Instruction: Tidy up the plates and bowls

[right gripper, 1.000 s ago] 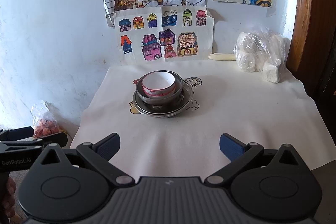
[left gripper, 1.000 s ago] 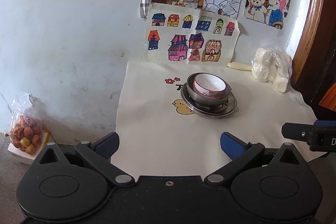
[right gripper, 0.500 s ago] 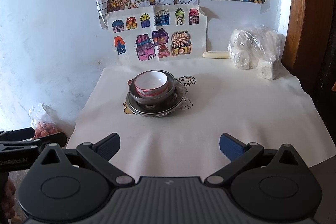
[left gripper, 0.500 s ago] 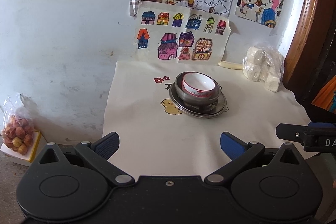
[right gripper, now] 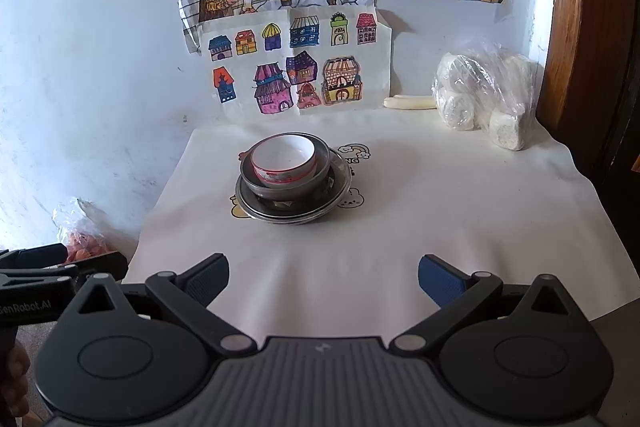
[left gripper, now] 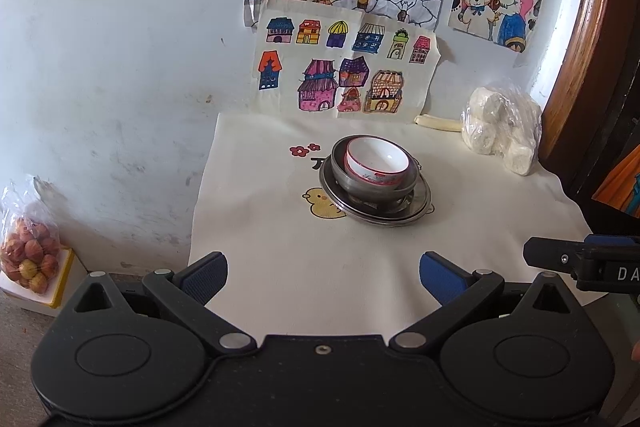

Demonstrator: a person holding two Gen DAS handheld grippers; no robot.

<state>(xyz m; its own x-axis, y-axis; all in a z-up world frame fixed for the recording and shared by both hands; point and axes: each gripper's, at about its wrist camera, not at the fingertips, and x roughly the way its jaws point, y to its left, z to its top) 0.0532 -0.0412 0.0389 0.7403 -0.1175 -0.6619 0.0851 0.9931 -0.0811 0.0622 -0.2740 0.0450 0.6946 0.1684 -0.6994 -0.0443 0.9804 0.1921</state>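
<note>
Sitting at the centre of both wrist views is a stack on the cloth-covered table (left gripper: 280, 267): a white bowl (left gripper: 377, 163) with a red band nested inside a dark metal bowl (left gripper: 348, 179), which rests on a metal plate (left gripper: 416, 207). The left gripper (left gripper: 323, 273) fills the bottom of its frame, its blue-padded fingers (left gripper: 206, 273) spread wide and holding nothing, well short of the stack. The right gripper (right gripper: 324, 273) sits likewise at the bottom of its frame, fingers (right gripper: 440, 279) spread and empty. A plastic bag of white lumps (right gripper: 480, 99), possibly food, lies at the table's far right, near a wooden frame (right gripper: 572, 27). Coloured drawings (right gripper: 296, 67) hang on the wall above the stack. At the left edge of the left view, a bag of reddish fruit (left gripper: 28, 251) sits low, beside the table.
</note>
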